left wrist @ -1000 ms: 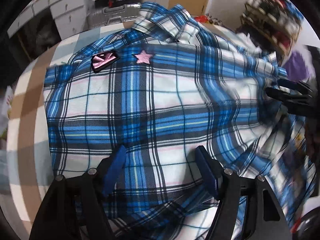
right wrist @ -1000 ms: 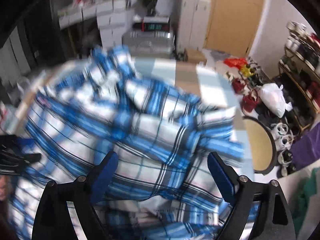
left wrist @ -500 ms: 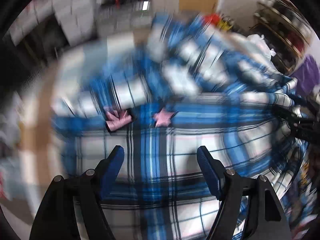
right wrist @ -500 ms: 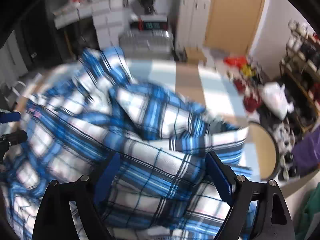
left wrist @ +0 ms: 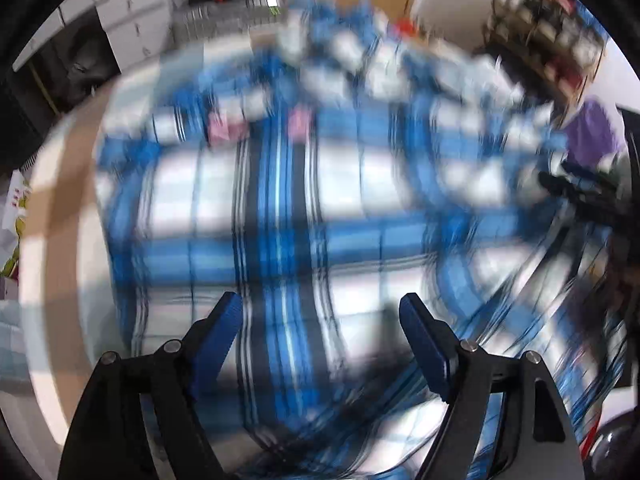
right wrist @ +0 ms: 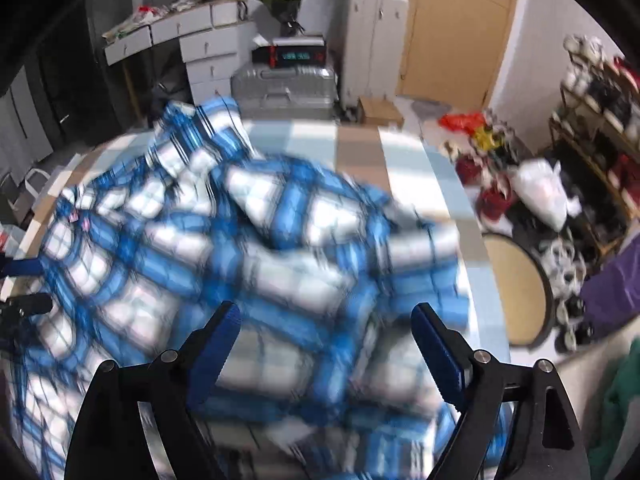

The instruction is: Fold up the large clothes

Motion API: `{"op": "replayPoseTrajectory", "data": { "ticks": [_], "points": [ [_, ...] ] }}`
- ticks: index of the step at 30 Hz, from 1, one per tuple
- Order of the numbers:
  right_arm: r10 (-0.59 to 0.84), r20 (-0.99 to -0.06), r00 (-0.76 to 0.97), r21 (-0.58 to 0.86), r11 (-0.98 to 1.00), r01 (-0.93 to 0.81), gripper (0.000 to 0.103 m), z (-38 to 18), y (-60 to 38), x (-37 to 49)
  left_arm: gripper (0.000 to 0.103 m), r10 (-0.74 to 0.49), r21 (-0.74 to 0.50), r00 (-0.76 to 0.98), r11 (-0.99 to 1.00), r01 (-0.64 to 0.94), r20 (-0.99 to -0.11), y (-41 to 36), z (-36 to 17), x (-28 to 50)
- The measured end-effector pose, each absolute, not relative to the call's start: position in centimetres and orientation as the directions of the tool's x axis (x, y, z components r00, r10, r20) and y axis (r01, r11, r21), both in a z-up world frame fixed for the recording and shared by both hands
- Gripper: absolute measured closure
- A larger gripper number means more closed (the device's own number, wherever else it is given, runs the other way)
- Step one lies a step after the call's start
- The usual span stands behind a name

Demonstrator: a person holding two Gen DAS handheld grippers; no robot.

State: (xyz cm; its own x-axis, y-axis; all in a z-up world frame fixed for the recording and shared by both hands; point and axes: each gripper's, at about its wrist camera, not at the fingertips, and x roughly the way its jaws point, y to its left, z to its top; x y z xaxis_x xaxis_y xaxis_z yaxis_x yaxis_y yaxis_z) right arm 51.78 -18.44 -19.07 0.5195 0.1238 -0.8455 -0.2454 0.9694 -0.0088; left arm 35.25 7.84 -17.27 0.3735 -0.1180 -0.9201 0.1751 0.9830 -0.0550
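Our left gripper (left wrist: 320,312) has just spread wider above the plaid shirt (left wrist: 280,216); our right gripper (right wrist: 324,320) gapes wide too, gripping nothing; both views blur

Both tools angle steeply down — left tool (left wrist: 320,316) jaws just widening, right tool (right wrist: 325,326) spread wide, neither gripping.

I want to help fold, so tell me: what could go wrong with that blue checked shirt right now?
1. The blue and white plaid shirt lies bunched in a rumpled heap at its far end, so a fold made now might lock in creases.
2. Both the left claw and the right claw are open with nothing pinched, so a hasty grab could catch just one layer.
3. The shirt's near edge seems to hang over the checked table and might slide off.
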Motion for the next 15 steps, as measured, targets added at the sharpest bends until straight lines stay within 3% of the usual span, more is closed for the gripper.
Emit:
{"op": "replayPoseTrajectory", "data": {
  "ticks": [2,5,8,11,15],
  "points": [
    [0.083,-0.882,0.463,-0.044,0.965,-0.257,0.017,-21.6,-18.9,51.6,0.025,-0.047,0.03,0.413,0.984,0.178,-0.909,7.6,-17.3,34.3],
    [0.116,-0.879,0.463,0.02,0.978,-0.207,0.017,-20.8,-20.4,51.1,0.025,-0.075,-0.01,0.446,0.989,0.146,-0.892,8.5,-15.6,33.1],
    [0.202,-0.813,0.547,0.086,0.969,-0.231,0.021,-17.9,-21.5,48.8,0.025,-0.135,-0.068,0.499,0.986,0.15,-0.856,8.9,-13.3,31.1],
    [0.225,-0.793,0.566,0.074,0.958,-0.278,0.019,-17.1,-21.3,46.8,0.025,-0.137,-0.065,0.461,0.984,0.167,-0.877,8.0,-14.4,30.3],
    [0.174,-0.853,0.492,0.039,0.961,-0.272,0.019,-20.0,-20.8,46.8,0.023,-0.075,0.009,0.456,0.984,0.18,-0.887,7.1,-16.5,30.9]
  ]
}}
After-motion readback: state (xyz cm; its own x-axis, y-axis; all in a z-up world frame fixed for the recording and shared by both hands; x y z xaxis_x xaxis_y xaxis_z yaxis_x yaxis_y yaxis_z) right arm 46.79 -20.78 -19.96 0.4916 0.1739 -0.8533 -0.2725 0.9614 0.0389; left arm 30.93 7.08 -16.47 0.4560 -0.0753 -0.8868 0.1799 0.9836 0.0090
